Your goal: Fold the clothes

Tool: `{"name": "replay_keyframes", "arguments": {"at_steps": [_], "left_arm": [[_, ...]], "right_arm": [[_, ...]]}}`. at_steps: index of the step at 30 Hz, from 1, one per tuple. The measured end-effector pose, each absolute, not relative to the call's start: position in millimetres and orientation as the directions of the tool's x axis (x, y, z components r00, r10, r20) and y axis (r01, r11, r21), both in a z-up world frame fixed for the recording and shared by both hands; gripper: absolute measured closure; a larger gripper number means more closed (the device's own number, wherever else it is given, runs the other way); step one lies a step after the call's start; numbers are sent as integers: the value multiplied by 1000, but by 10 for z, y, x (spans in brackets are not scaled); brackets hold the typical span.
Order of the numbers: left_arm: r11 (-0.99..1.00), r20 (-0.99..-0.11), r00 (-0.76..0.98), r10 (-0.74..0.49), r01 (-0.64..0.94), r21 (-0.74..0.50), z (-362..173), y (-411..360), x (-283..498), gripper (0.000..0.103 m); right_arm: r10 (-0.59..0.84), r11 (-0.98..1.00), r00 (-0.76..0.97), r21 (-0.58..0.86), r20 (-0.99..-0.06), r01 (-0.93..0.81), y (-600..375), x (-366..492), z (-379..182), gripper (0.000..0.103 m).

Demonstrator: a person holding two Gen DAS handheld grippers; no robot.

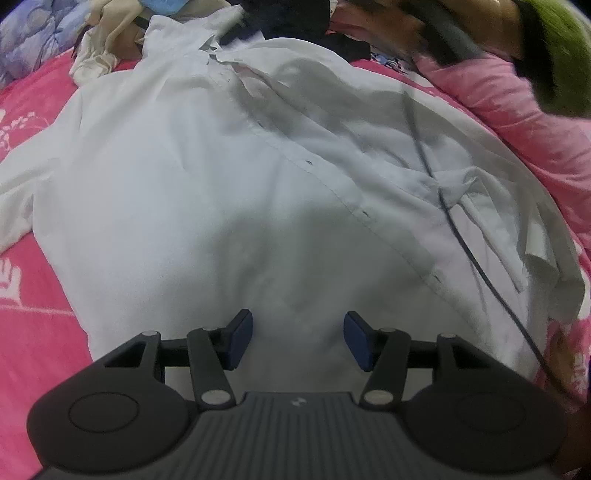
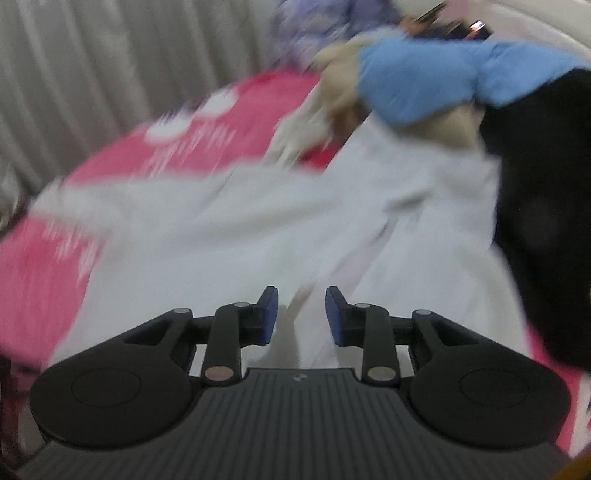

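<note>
Hovering low over a white button-up shirt (image 1: pixel 207 177), the left claw (image 1: pixel 298 339) sits with its two blue-padded fingers (image 1: pixel 242 341) spread apart and nothing between them. The shirt lies spread across a pink bedspread (image 1: pixel 33 332) with white printed patterns, front side up, its button placket (image 1: pixel 314 173) running diagonally from the collar at the far end down toward the near right. A thin dark cable (image 1: pixel 454 225) trails across the right side of the shirt, where the fabric is bunched and wrinkled around a folded-over sleeve. Beyond the collar sits a heap of other clothes: a cream garment (image 1: pixel 99 48) at the far left and dark clothing (image 1: pixel 295 18) behind the collar. In the right wrist view, which is heavily blurred, the right claw (image 2: pixel 301 317) is also parted, fingers (image 2: pixel 269 314) apart and empty, poised just above the same white shirt (image 2: pixel 207 229) near a raised fold of its fabric. Farther off lies the pink bedspread (image 2: pixel 44 280), then a light blue garment (image 2: pixel 424 81) atop cream cloth, with a black garment (image 2: pixel 546 206) to the right. A pale pleated curtain (image 2: pixel 92 66) hangs at the far left behind the bed.
</note>
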State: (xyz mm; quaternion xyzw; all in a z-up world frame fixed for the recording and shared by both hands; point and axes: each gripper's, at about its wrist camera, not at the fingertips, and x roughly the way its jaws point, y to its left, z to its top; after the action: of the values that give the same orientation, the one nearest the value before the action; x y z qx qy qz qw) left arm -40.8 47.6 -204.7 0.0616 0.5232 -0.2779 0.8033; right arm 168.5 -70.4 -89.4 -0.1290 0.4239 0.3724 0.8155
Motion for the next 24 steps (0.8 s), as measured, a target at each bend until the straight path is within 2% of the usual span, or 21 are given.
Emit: {"name": "replay_keyframes", "arguments": {"at_steps": [5,7,9,14,16,20,24], "left_arm": [[840,-867,294,-402,495,-222,-2061,507,-417,47],[840,-864,292,-410,490,-232,-2068,521,-413,47],[841,-862,289,-417,483,-244,-2075,529,-387,47],[839,-860,273,-431,472,-271,-2096,572,-319,47],[836,-862,265,-432,475,-273,-2101,566,-293,47],[835,-864,261,-430,479,-271,-2110,536,-257,46],[836,-865,263,-428,478,-268,-2119,519,-254,45]], "right_arm": [[504,665,361,86,-785,-742,-431,2123,-924,76],[503,583,302,60,-810,-810,-317,2066,-1051,76],[463,494,274,-11,-843,-870,-279,1940,-1221,78],[349,516,322,-107,-880,-850,-498,1957,-1323,76],[381,565,343,-77,-859,-821,-582,2058,-1150,74],[456,724,388,80,-801,-685,-742,2498,-907,72],[459,813,428,174,-779,-555,-779,3003,-994,70]]}}
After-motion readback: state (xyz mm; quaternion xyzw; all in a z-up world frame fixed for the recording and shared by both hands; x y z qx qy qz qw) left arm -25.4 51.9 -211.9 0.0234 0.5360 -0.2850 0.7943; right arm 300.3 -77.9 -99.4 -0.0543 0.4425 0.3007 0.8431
